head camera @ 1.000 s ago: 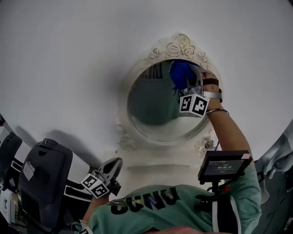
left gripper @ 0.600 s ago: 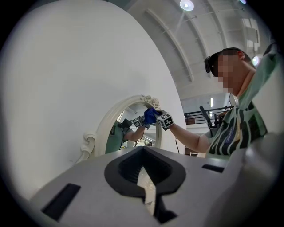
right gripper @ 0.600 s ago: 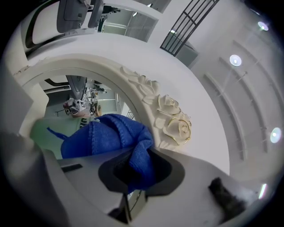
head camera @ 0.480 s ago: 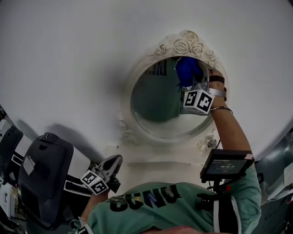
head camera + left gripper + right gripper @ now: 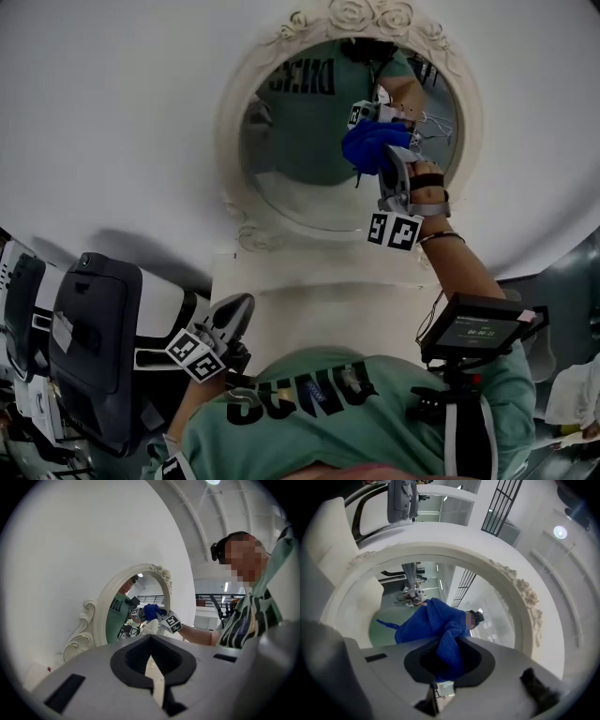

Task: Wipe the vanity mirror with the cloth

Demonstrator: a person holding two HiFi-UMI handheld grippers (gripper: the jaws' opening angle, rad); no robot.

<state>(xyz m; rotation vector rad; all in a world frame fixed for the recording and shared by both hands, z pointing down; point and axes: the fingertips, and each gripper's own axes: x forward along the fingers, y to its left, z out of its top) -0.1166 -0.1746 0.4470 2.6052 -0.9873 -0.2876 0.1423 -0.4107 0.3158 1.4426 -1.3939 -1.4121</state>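
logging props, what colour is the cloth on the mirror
Blue cloth, clearest in the right gripper view.

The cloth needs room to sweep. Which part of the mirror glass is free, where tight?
Free: the left half of the glass, between the cloth and the white frame. Tight: the right half, where the right gripper holds the cloth and the forearm crosses the frame.

The vanity mirror (image 5: 309,178) stands upright against the wall (image 5: 122,112), on a surface (image 5: 309,309) in front of the person. The cloth (image 5: 368,145) sits between the right tongs (image 5: 384,159), at the right half of the glass and seemingly touching it. The left tongs (image 5: 234,319) hang low on the left, well apart from the mirror. A chair (image 5: 94,347) stands further left, beside the surface.
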